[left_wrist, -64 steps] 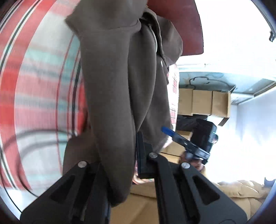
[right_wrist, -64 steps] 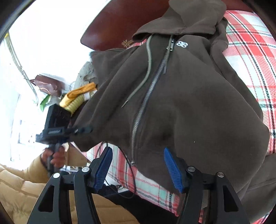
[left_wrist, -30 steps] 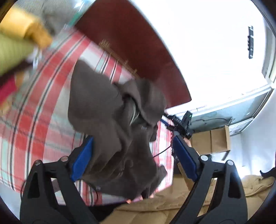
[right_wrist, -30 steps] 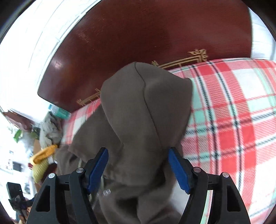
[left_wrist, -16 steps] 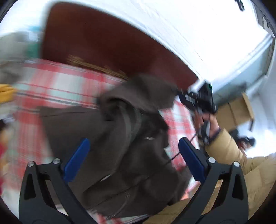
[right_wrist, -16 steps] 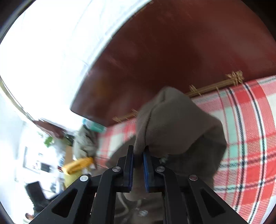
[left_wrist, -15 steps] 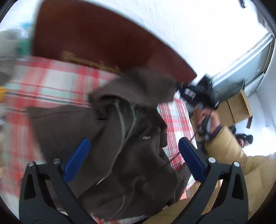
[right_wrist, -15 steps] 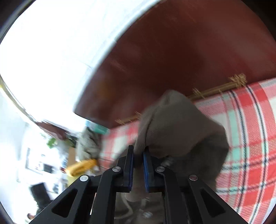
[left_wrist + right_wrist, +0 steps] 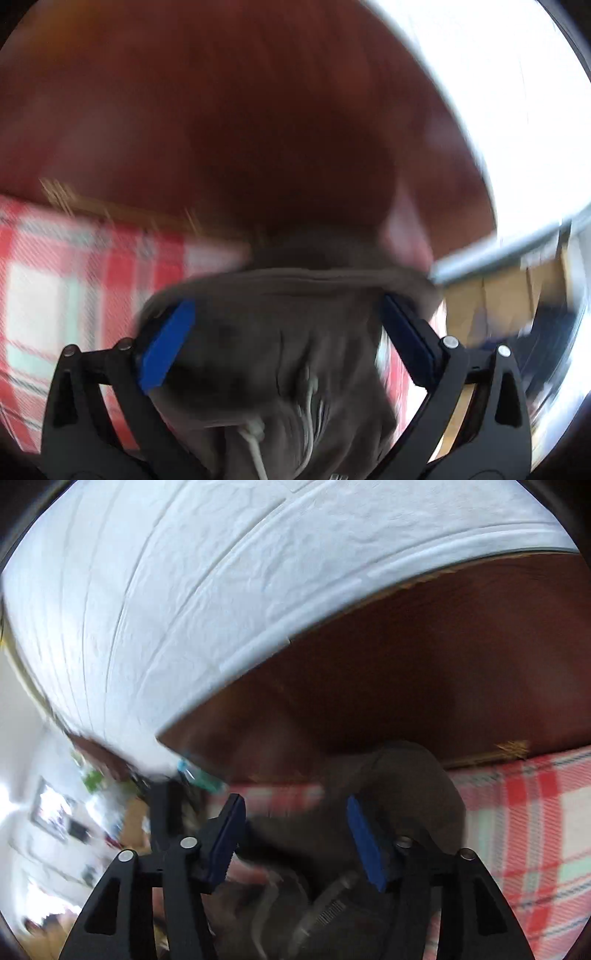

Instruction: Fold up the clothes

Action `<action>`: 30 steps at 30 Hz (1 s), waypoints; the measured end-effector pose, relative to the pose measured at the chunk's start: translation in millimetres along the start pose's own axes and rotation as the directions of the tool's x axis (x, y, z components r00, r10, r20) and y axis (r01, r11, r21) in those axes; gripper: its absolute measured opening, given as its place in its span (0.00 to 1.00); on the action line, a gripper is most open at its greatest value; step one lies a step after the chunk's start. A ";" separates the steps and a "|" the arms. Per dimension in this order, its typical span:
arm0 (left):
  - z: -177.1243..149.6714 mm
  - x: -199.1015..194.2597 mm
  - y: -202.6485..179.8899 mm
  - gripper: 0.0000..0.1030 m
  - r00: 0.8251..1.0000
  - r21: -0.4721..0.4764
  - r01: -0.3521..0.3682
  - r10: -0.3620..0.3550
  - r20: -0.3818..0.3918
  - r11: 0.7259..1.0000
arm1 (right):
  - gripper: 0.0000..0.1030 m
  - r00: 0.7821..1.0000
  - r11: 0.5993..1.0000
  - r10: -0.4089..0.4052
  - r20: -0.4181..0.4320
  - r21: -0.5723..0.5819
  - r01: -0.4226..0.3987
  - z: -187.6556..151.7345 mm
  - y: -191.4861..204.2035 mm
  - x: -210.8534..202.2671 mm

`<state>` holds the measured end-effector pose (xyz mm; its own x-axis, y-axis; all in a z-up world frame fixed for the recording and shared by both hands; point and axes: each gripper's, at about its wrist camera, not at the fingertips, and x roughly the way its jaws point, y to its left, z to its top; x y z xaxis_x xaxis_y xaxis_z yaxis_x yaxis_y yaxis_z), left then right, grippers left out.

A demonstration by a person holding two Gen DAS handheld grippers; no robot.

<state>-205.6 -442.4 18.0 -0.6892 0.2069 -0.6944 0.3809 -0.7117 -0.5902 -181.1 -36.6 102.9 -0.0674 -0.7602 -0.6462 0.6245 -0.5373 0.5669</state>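
Observation:
A brown zip hoodie (image 9: 288,354) lies on the red plaid bedspread (image 9: 70,295), its hood edge toward the headboard. In the blurred left wrist view, my left gripper (image 9: 286,332) is open right over the hood, whose fabric fills the gap between the blue pads (image 9: 166,347) without being pinched. Seen from the right wrist, the hoodie (image 9: 406,786) bulges up beside the right pad, with zipper and drawstring below. My right gripper (image 9: 295,840) is open too, and the cloth lies loose under it.
A dark red-brown wooden headboard (image 9: 240,129) rises close behind the hoodie, with a white textured wall (image 9: 184,590) above it. Cardboard boxes (image 9: 509,291) stand at the right in the left wrist view. Blurred room clutter (image 9: 74,812) sits at the left.
My right gripper was shut on the hood and has now opened, letting it drop. Both grippers have moved closer to the headboard; the left stays open over the hoodie.

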 end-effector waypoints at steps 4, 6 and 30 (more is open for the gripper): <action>-1.1 -36.2 8.1 0.97 0.999 0.026 -0.029 0.029 0.015 0.999 | 0.65 0.978 0.984 -0.173 -0.116 -0.052 0.168 -103.7 -35.0 -47.0; -23.2 -45.6 4.5 0.97 0.999 0.080 0.005 -0.001 -0.046 0.997 | 0.65 0.968 0.975 -0.214 -0.132 0.029 0.220 -144.4 -45.4 -66.2; -237.7 55.3 -181.3 0.98 0.822 0.476 0.295 0.035 -0.569 0.829 | 0.06 0.941 0.752 -0.338 -0.032 0.592 0.291 -379.1 -88.4 -171.6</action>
<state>-166.3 -142.4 -11.3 -0.2023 0.5271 -0.8253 -0.1809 -0.8484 -0.4975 70.2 279.9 -30.0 -0.2496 -0.5216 -0.8159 -0.0102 -0.8411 0.5408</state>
